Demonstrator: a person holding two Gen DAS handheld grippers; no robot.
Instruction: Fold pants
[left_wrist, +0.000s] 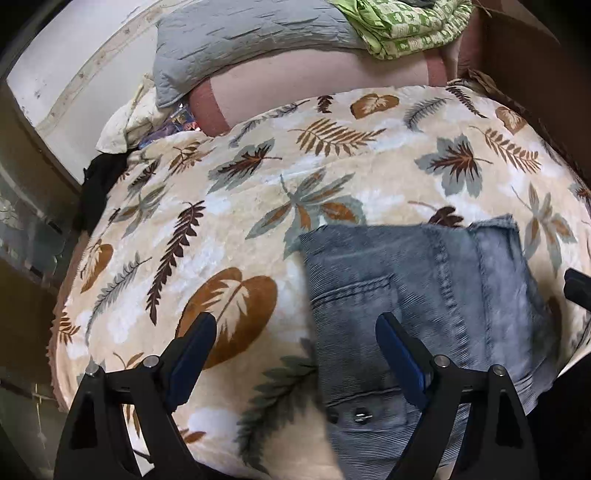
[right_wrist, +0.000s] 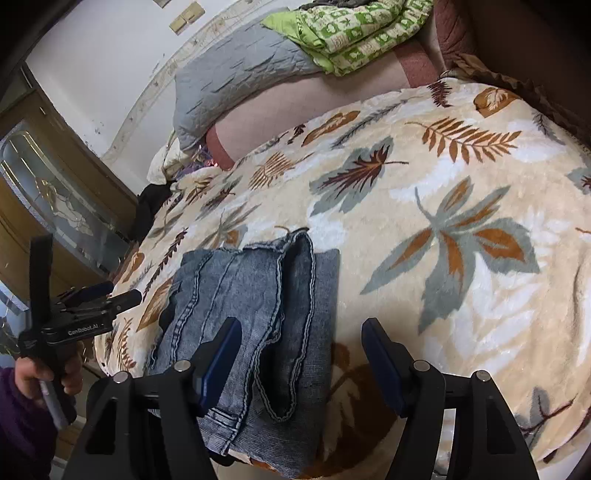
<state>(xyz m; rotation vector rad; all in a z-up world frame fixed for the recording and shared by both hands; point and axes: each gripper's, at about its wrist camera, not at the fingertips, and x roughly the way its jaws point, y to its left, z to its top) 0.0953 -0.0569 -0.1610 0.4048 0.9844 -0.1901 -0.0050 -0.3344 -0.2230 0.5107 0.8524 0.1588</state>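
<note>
The blue denim pants lie folded into a compact stack on the leaf-patterned blanket, near the bed's front edge. They also show in the right wrist view, hems and seams on top. My left gripper is open and empty, held above the stack's left edge. My right gripper is open and empty, above the stack's right edge. The left gripper also shows at the left of the right wrist view, held in a hand, clear of the pants.
A grey quilted pillow and a green patterned quilt lie at the head of the bed. A black garment hangs at the left bed edge. A wooden cabinet with a glass panel stands left of the bed.
</note>
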